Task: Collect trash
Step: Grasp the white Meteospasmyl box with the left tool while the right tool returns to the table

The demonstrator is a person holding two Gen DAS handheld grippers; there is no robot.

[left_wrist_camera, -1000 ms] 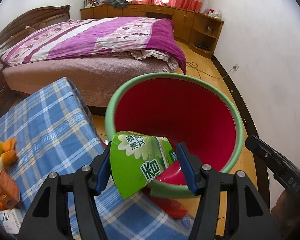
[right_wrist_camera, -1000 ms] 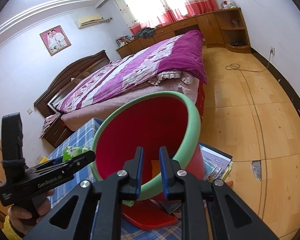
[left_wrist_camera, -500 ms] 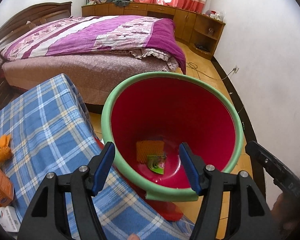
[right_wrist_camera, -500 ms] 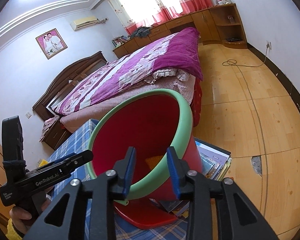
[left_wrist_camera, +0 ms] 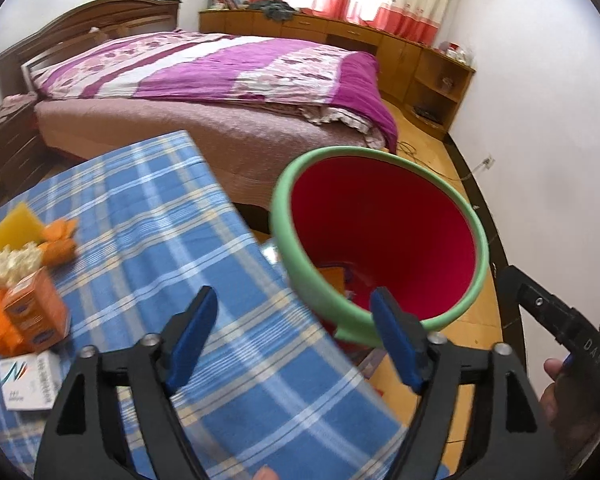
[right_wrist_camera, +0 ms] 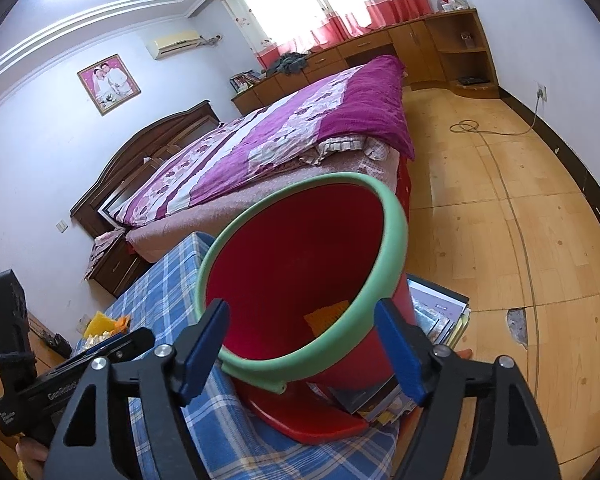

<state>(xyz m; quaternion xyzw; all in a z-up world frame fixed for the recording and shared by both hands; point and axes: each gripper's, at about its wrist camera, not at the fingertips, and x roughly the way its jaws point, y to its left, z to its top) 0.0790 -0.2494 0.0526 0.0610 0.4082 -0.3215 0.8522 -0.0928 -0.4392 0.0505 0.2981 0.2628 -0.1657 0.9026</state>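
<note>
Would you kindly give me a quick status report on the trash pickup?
Left claw and right claw opening, nothing between either. Red bin holds some scraps. Orange carton and white box on the table. Nothing in the way.

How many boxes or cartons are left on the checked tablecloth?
2: an orange carton near the table's left edge, and a white box just in front of it. More may lie out of view past that edge.

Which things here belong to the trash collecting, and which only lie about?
For the job: red plastic bin with green rim; orange carton; white packet; orange scraps.

Lying about: purple-quilted bed; magazines under the bin; wooden cabinets.
</note>
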